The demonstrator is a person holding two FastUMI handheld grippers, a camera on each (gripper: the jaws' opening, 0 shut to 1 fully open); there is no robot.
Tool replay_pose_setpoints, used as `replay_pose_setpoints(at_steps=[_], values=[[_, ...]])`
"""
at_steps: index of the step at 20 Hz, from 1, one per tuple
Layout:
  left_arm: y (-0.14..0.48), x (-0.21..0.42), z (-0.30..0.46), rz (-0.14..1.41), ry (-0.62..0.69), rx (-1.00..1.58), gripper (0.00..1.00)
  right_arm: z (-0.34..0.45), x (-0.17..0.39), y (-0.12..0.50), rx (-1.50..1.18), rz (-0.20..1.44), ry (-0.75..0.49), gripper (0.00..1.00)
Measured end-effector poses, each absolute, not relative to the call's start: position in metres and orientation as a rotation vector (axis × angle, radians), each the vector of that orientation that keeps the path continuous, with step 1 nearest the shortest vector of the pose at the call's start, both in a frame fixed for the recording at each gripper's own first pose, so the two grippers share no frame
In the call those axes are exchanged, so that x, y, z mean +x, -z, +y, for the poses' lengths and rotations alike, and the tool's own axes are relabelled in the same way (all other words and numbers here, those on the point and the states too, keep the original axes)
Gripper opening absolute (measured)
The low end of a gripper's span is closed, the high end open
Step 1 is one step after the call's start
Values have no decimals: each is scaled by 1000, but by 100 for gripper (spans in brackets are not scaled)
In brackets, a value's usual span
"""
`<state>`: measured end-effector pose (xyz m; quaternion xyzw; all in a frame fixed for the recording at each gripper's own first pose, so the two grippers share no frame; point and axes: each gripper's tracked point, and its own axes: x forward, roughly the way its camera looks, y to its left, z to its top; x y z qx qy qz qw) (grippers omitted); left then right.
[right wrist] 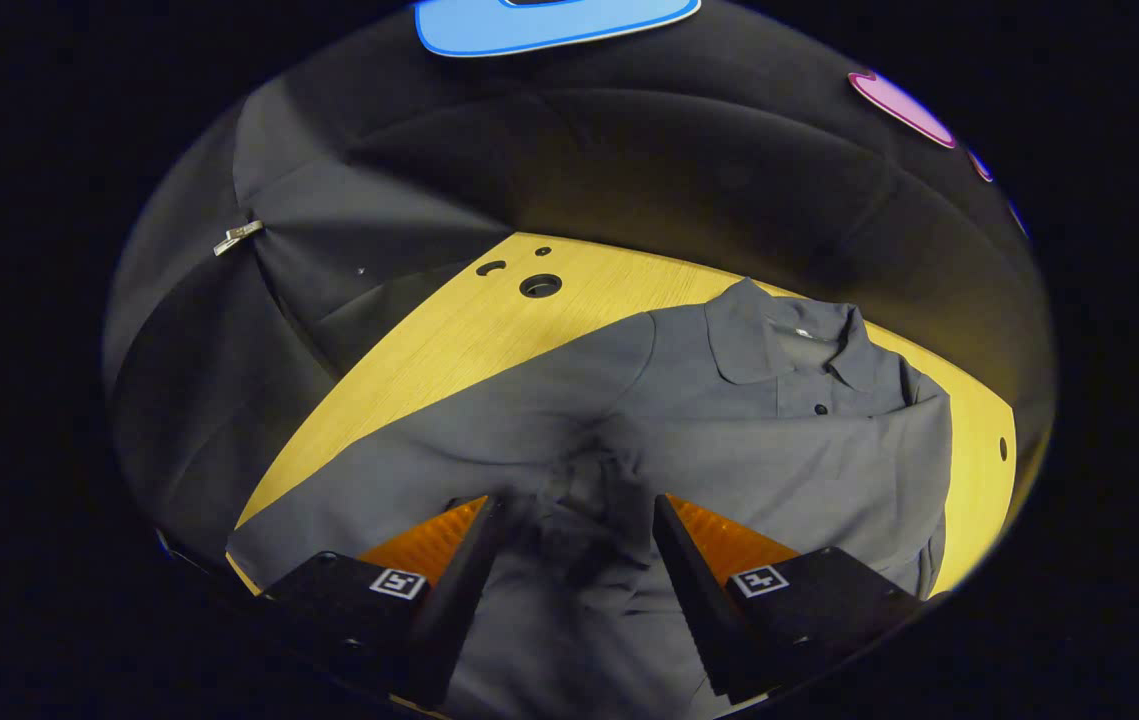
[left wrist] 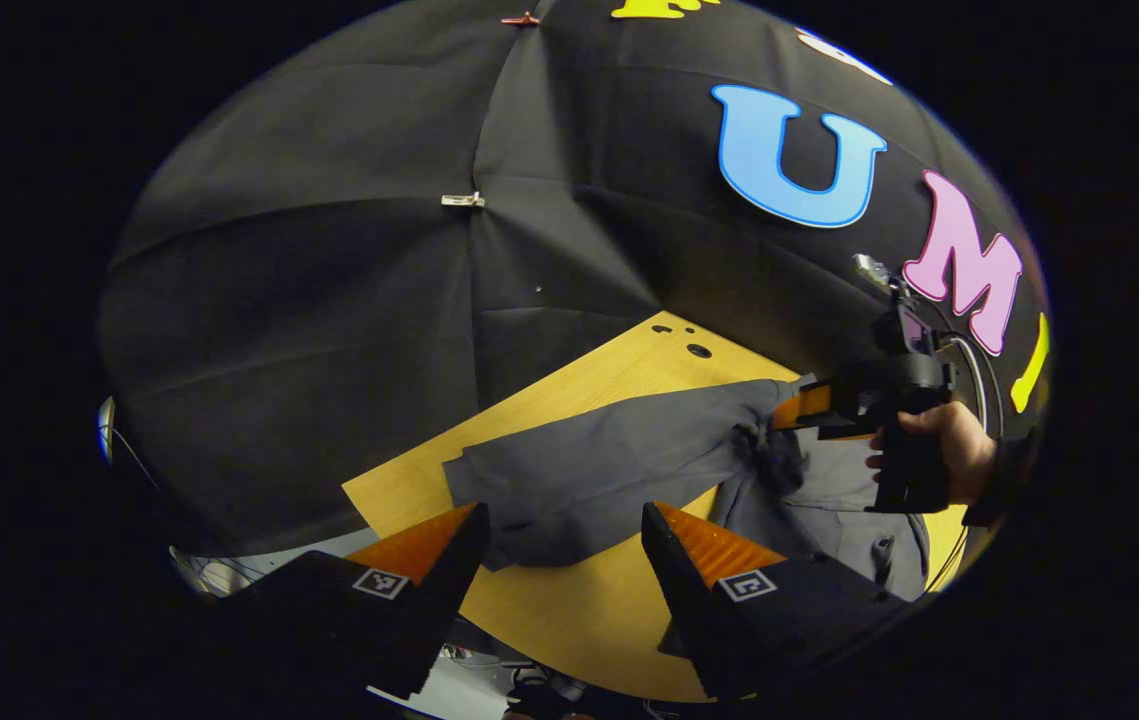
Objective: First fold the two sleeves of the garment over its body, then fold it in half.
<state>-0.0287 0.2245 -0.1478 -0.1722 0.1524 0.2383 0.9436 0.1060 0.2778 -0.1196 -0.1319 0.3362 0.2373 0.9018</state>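
One sleeve [left wrist: 579,480] of the grey collared cloth shirt [right wrist: 809,450] on the yellow wooden worktop [right wrist: 429,350] is mid-fold. My right gripper [right wrist: 574,530] pinches its bunched cuff; left gripper [left wrist: 564,545] hangs spread. Next I lay the cuff on the body, I judge.

A yellow wooden table [right wrist: 449,340] with round holes [right wrist: 540,286] carries a grey collared shirt [right wrist: 789,450] spread flat.

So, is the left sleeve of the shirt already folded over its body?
Not yet. In the left gripper view the sleeve lies spread sideways over the table, away from the body, and the left gripper is open above it.
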Motion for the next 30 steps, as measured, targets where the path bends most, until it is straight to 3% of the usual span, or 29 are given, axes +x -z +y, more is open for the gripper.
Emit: replay_pose_setpoints(at_steps=[2,12,15,16,18,19,25,29,30], values=[[156,-25,235,318,-509,-385,96,263,100,108,-295,663,-469,100],[204,12,309,398,-639,-376,96,111,55,74,-278,616,-304,99],[214,25,317,425,-633,-392,92,60,26,71,-208,633,-216,98],[217,29,320,431,-630,-390,96,44,15,71,-189,636,-189,98],[223,37,322,449,-620,-380,92,11,-8,75,-163,650,-130,98],[226,41,322,459,-608,-380,96,-5,-22,78,-143,661,-97,98],[240,54,317,518,-590,-394,96,-77,-101,78,-10,714,60,98],[247,58,318,548,-598,-329,76,-115,-127,79,12,729,144,98],[248,56,318,561,-601,-304,65,-118,-130,78,32,732,155,99]])
